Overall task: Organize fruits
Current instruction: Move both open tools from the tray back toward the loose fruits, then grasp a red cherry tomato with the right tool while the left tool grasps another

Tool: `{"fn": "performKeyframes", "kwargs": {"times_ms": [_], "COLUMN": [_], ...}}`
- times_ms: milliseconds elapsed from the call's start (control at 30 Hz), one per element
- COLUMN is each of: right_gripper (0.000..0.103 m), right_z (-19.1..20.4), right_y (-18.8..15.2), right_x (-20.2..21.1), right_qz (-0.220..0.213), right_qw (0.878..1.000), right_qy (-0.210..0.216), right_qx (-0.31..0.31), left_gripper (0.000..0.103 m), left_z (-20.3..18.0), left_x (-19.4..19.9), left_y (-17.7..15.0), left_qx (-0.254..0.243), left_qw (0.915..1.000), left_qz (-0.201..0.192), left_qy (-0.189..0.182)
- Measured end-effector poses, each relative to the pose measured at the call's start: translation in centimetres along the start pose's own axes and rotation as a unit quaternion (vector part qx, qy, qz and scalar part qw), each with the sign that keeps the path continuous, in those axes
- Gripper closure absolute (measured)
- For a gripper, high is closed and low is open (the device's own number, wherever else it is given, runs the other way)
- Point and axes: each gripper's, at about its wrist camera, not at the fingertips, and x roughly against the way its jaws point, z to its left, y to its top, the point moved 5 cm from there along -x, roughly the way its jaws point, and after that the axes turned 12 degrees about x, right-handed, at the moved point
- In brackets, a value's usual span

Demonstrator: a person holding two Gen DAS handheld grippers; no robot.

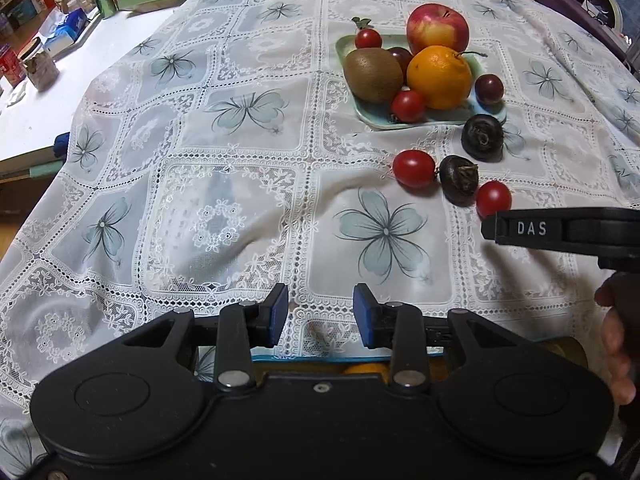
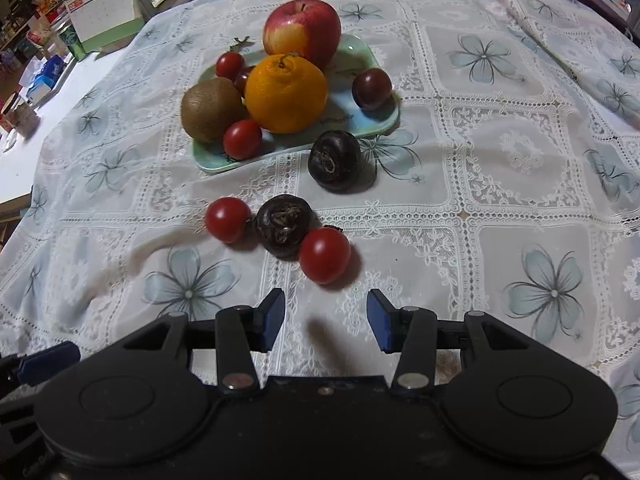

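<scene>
A pale green tray (image 2: 360,128) (image 1: 372,122) holds an apple (image 2: 302,30), an orange (image 2: 285,94), a kiwi (image 2: 210,108), cherry tomatoes and dark grapes. On the lace cloth in front of it lie two dark water chestnuts (image 2: 335,160) (image 2: 285,226) and two cherry tomatoes (image 2: 227,219) (image 2: 325,255). My right gripper (image 2: 326,316) is open and empty, just short of the nearer tomato. My left gripper (image 1: 320,312) is open and empty, low over the cloth, left of the loose fruit (image 1: 414,168). The right gripper's finger (image 1: 560,230) shows at the right in the left wrist view.
A white table (image 1: 36,116) with boxes, a jar and a desk calendar (image 2: 104,12) stands to the left. The lace cloth (image 2: 500,160) drapes over the edges. Something orange (image 1: 366,368) lies under the left gripper.
</scene>
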Motion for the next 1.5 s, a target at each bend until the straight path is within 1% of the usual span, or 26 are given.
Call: {"fn": "performKeyframes", "kwargs": {"times_ms": [133, 500, 667, 733, 767, 800, 900, 1067, 1200, 1400, 1500], "right_gripper": [0.055, 0.055, 0.055, 0.063, 0.069, 0.071, 0.071, 0.071, 0.071, 0.071, 0.071], "right_z": [-0.1, -0.4, -0.3, -0.4, -0.4, -0.5, -0.8, -1.7, -3.0, -5.5, -6.6], "right_y": [0.2, 1.3, 1.9, 2.0, 2.0, 2.0, 1.8, 1.1, -0.2, -2.5, -3.6], "right_x": [-0.7, -2.4, -2.7, -2.8, -2.9, -2.9, -2.6, -1.3, -0.1, 1.1, 1.7], "right_qz": [-0.004, 0.002, -0.008, -0.009, -0.009, -0.013, -0.023, -0.044, -0.058, -0.08, -0.084], "right_qw": [1.0, 1.0, 1.0, 1.0, 1.0, 1.0, 1.0, 0.999, 0.998, 0.996, 0.995], "right_qy": [-0.006, -0.012, -0.013, -0.014, -0.014, -0.014, -0.009, -0.015, -0.019, -0.041, -0.042], "right_qx": [-0.002, -0.01, -0.003, -0.005, -0.007, -0.006, -0.01, -0.01, -0.011, -0.019, -0.031], "left_gripper": [0.059, 0.058, 0.058, 0.059, 0.059, 0.059, 0.059, 0.059, 0.059, 0.058, 0.057], "left_z": [0.1, 0.2, 0.4, 0.5, 0.5, 0.5, 0.2, -1.4, -3.3, -6.3, -7.6], "left_x": [-0.2, -0.3, -0.4, -0.5, -0.5, -0.6, -0.7, -1.1, -1.7, -2.8, -3.6], "left_y": [0.0, 0.3, 0.6, 0.7, 0.8, 0.9, 1.2, 2.2, 3.3, 5.5, 6.6], "left_qx": [0.001, -0.001, 0.001, 0.002, 0.003, 0.003, 0.002, -0.006, -0.007, 0.014, 0.024], "left_qw": [1.0, 1.0, 1.0, 0.9999, 0.9999, 0.9999, 0.9999, 0.9999, 0.9999, 0.9997, 0.9994], "left_qz": [0.002, -0.001, -0.002, -0.004, -0.005, -0.006, -0.008, -0.011, -0.009, -0.01, -0.012], "left_qy": [0.002, 0.006, 0.009, 0.01, 0.011, 0.012, 0.013, 0.011, 0.001, -0.02, -0.021]}}
